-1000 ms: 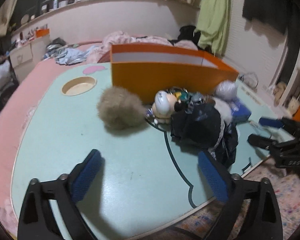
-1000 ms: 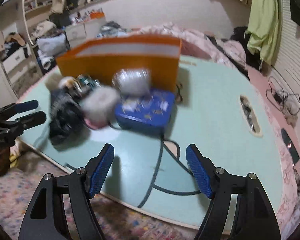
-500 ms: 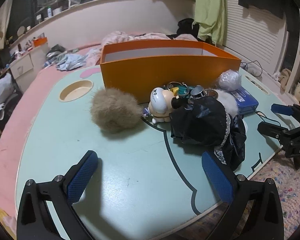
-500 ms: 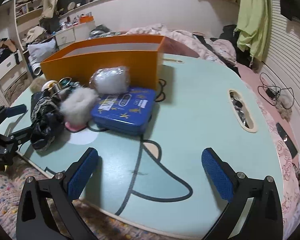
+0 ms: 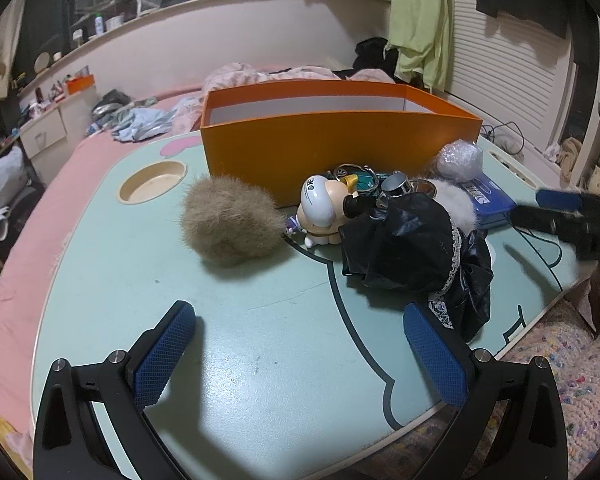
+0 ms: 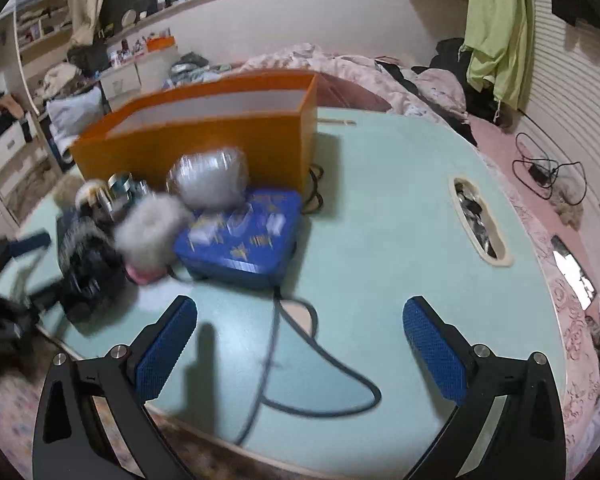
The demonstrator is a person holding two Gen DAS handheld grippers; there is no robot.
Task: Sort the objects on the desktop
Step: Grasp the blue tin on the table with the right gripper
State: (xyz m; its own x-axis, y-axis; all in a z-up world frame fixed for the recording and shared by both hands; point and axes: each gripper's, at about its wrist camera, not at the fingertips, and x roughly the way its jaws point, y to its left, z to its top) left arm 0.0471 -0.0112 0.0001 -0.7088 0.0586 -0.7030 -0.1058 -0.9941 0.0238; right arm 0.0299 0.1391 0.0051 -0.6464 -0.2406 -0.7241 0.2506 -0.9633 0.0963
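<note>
Left cam: my left gripper (image 5: 298,330) wide open, nothing in it, hovering over bare mint table (image 5: 236,344). Fuzzy tan pompom (image 5: 230,220) at 11, round and shaggy. Glossy figurine (image 5: 324,208) at 12, crumpled black cloth (image 5: 416,252) w/ lace trim at 1. Orange box (image 5: 340,160) behind the pile, rigid, open top, long axis running 9–3. Table edge close at 5.

Right cam, blurry: my right gripper (image 6: 300,334) just opened to full spread, empty. Blue tin (image 6: 242,238) at 11, flat rectangle. Grey fluffy ball (image 6: 208,178) touching it. Table open toward 1–3.
</note>
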